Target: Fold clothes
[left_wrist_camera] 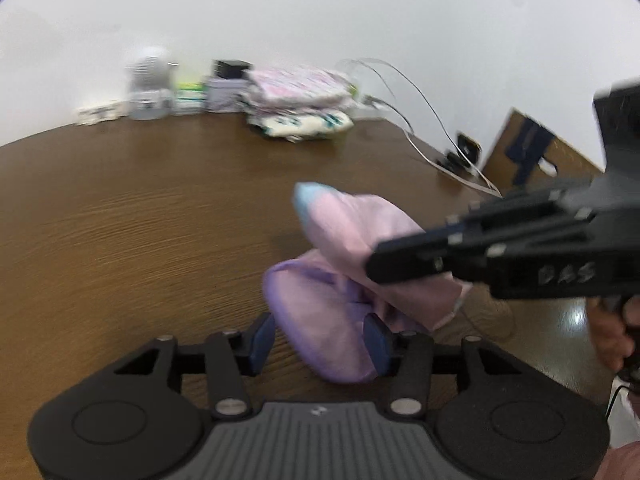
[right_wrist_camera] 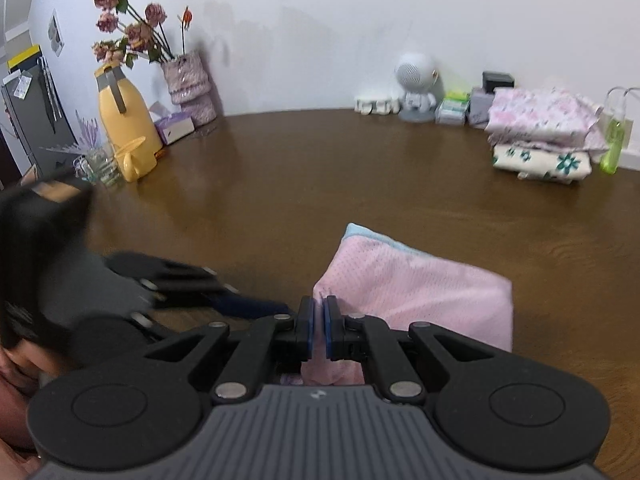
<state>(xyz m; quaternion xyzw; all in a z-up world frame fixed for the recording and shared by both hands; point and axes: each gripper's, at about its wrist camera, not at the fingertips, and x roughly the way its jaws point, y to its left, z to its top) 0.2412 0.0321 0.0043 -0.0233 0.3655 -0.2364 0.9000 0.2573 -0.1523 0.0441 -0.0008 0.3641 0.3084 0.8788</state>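
My right gripper (right_wrist_camera: pixel 319 328) has its jaws pinched nearly together on a corner of the pink garment (right_wrist_camera: pixel 416 296), lifting a doubled flap so I can carry it across. My left gripper (left_wrist_camera: pixel 320 340) stands wide, its blue pads (left_wrist_camera: pixel 262 340) either side of the bunched lilac end, clamping nothing. The garment sits near my edge of the brown table (right_wrist_camera: pixel 280 184), well apart from the folded stack (right_wrist_camera: pixel 544 136) at the wall, which I judge is where finished pieces go.
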